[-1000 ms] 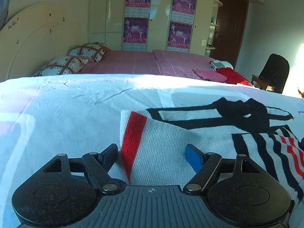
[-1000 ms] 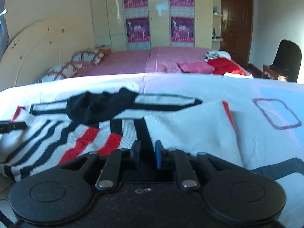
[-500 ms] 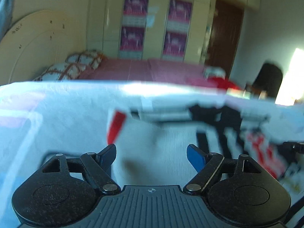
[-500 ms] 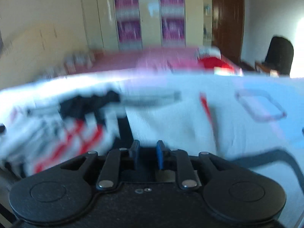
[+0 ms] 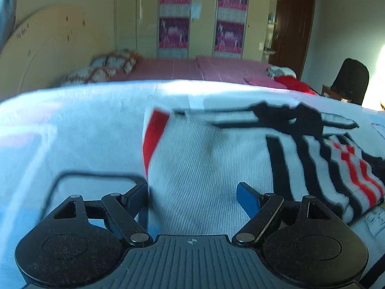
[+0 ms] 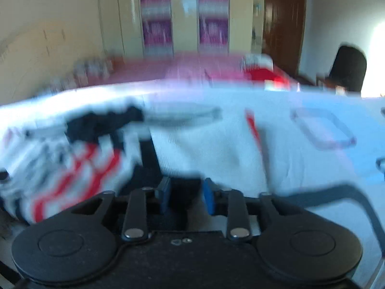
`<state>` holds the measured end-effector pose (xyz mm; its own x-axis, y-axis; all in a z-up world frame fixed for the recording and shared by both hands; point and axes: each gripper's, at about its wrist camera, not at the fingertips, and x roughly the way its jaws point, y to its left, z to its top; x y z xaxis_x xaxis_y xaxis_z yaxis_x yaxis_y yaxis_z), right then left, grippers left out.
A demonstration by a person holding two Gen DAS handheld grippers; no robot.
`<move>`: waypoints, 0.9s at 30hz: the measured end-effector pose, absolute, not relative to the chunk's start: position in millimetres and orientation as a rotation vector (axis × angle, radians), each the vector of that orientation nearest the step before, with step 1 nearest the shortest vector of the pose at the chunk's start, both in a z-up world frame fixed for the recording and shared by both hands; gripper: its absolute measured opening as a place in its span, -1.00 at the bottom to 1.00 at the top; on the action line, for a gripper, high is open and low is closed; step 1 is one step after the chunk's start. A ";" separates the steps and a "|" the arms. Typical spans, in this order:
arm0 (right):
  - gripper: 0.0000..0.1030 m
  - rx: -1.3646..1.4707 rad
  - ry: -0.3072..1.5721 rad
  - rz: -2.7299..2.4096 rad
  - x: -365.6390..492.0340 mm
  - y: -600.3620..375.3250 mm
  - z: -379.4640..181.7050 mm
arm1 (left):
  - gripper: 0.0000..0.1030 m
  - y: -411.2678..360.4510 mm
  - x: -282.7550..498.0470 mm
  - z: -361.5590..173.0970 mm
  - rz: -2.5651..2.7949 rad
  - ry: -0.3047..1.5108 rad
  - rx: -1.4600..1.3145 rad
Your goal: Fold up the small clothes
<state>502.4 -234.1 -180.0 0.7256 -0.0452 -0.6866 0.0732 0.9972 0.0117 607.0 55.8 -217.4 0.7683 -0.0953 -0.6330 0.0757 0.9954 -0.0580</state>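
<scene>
Striped sweater (image 5: 216, 168) lying part-folded on the pale sheet (image 5: 72, 125), white panel turned over its stripes. Left gripper (image 5: 192, 200) hovering wide at the panel's near edge; right gripper (image 6: 185, 195), jaws just opening narrowly, releasing the near hem. Further folding appears to be remaining.

Cream wardrobe (image 5: 204, 16) w/ posters, pink bed (image 5: 192, 68), brown door (image 5: 294, 21), dark chair (image 5: 352, 79).

The right tool (image 6: 185, 193) has just been opening, its jaws now parted with the sweater (image 6: 204, 144) hem no longer pinched between them, while the left tool (image 5: 192, 198) has slid sideways along the white knit.
</scene>
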 end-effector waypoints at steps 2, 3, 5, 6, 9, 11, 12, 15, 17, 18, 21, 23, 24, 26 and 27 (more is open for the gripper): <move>-0.44 0.030 0.748 -0.067 502.3 -232.6 -178.8 | 0.57 58.9 607.4 -217.8 -0.094 0.690 -0.051; -0.43 0.037 0.751 -0.068 502.9 -233.1 -177.5 | 0.57 58.9 607.3 -217.6 -0.093 0.690 -0.050; -0.42 0.055 0.754 -0.067 502.5 -234.8 -176.0 | 0.57 57.6 605.7 -216.6 -0.090 0.689 -0.040; -0.40 0.060 0.752 -0.068 501.1 -235.6 -174.5 | 0.57 57.6 604.2 -215.4 -0.088 0.685 -0.037; -0.38 0.061 0.709 -0.080 491.1 -237.3 -163.5 | 0.57 56.8 594.3 -204.9 -0.093 0.661 -0.036; -0.35 0.062 0.676 -0.065 484.3 -237.8 -157.9 | 0.57 52.3 589.3 -200.9 -0.097 0.648 -0.003; -0.34 0.048 0.695 -0.060 485.8 -236.2 -160.5 | 0.57 50.5 589.7 -203.0 -0.101 0.661 0.010; -0.30 -0.007 0.778 -0.059 493.6 -230.7 -176.4 | 0.57 51.4 591.7 -212.9 -0.097 0.707 -0.003; -0.30 0.009 0.788 -0.069 493.0 -230.8 -170.9 | 0.57 54.0 586.7 -207.2 -0.088 0.705 -0.018; -0.30 0.028 0.776 -0.071 490.1 -231.9 -166.9 | 0.57 54.6 582.6 -203.9 -0.087 0.693 -0.016; -0.30 0.039 0.747 -0.073 478.0 -232.5 -158.0 | 0.57 57.3 571.3 -197.4 -0.093 0.682 -0.011; -0.30 0.037 0.742 -0.069 471.0 -231.1 -154.8 | 0.57 59.6 564.6 -194.1 -0.097 0.676 -0.012; -0.30 0.035 0.741 -0.065 467.7 -229.8 -153.7 | 0.57 60.7 561.5 -192.5 -0.100 0.673 -0.017; -0.30 0.035 0.741 -0.066 461.6 -227.5 -150.4 | 0.57 61.3 554.3 -189.3 -0.102 0.666 -0.017; -0.30 0.036 0.738 -0.066 458.1 -226.4 -149.0 | 0.57 62.1 550.7 -187.7 -0.105 0.664 -0.019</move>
